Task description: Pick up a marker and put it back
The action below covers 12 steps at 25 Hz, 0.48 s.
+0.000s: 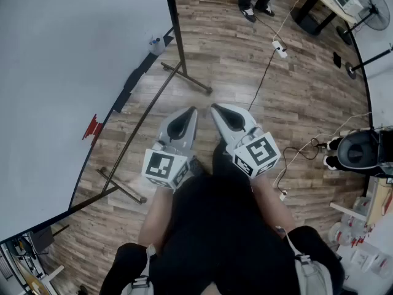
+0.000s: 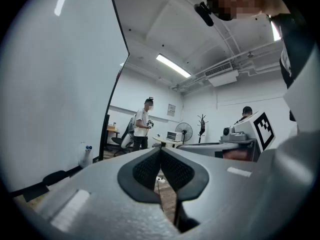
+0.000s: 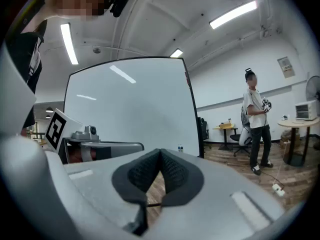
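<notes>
A large whiteboard (image 1: 61, 72) on a metal stand filled the space to the left of the left tongs (image 1: 190, 110). The wooden floor (image 1: 264, 91) lay under and ahead of both tongs. Another person (image 3: 257, 124) stood far ahead of the right tongs (image 1: 215, 108).

The two tongs were held side by side, near each other and about level. The left tongs were pressed together and nothing was between them. The right tongs were also pressed together at the tips and held nothing.

On the ledge of the whiteboard, ahead and left of the left tongs and well apart from them, lay a black eraser (image 1: 131, 82). Further along the ledge stood a small pale holder (image 2: 86, 156). In it were two blue-capped markers (image 2: 88, 147), with only the caps showing above the rim.
</notes>
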Each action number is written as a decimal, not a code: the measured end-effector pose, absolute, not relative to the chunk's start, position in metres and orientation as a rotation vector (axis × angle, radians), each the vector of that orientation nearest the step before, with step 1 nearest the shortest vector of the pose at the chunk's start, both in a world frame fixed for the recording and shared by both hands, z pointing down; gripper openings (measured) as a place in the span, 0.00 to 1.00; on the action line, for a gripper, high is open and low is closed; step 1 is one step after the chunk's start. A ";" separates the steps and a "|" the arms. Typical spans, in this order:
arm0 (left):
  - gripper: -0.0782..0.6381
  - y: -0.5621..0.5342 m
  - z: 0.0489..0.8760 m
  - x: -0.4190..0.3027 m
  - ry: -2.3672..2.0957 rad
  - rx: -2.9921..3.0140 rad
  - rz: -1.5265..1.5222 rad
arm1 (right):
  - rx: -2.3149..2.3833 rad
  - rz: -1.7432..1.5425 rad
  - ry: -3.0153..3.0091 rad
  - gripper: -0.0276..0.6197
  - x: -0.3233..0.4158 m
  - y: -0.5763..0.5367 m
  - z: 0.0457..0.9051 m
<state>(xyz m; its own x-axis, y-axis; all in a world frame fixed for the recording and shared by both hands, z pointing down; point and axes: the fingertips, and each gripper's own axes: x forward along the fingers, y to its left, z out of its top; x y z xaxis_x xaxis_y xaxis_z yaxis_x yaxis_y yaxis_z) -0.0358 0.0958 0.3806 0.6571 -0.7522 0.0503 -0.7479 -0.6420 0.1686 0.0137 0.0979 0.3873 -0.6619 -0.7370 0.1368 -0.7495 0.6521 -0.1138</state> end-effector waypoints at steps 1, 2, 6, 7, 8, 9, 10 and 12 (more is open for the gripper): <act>0.12 0.096 0.380 -0.037 -1.233 2.697 -0.037 | 1.254 0.247 -2.784 0.04 0.013 0.098 0.387; 0.12 0.096 0.380 -0.037 -1.233 2.697 -0.037 | 1.253 0.247 -2.784 0.05 0.012 0.098 0.387; 0.12 0.095 0.381 -0.040 -1.237 2.692 -0.031 | 1.247 0.238 -2.782 0.05 0.010 0.099 0.387; 0.12 0.095 0.381 -0.040 -1.238 2.691 -0.031 | 1.248 0.236 -2.781 0.05 0.010 0.098 0.387; 0.12 0.094 0.381 -0.040 -1.238 2.690 -0.031 | 1.251 0.233 -2.780 0.04 0.011 0.098 0.387; 0.12 0.094 0.381 -0.040 -1.237 2.690 -0.031 | 1.255 0.234 -2.780 0.04 0.011 0.097 0.387; 0.12 0.093 0.382 -0.039 -1.236 2.689 -0.030 | 1.261 0.241 -2.782 0.05 0.012 0.096 0.387; 0.12 0.092 0.383 -0.039 -1.236 2.686 -0.028 | 1.283 0.279 -2.793 0.05 0.016 0.093 0.388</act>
<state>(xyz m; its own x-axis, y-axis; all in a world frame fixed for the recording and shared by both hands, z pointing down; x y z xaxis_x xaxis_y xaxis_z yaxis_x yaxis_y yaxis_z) -0.0387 0.0921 0.3834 0.6534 -0.7547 0.0597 -0.7511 -0.6365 0.1752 0.0156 0.0927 0.3879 -0.6531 -0.7469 0.1248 -0.7568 0.6383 -0.1407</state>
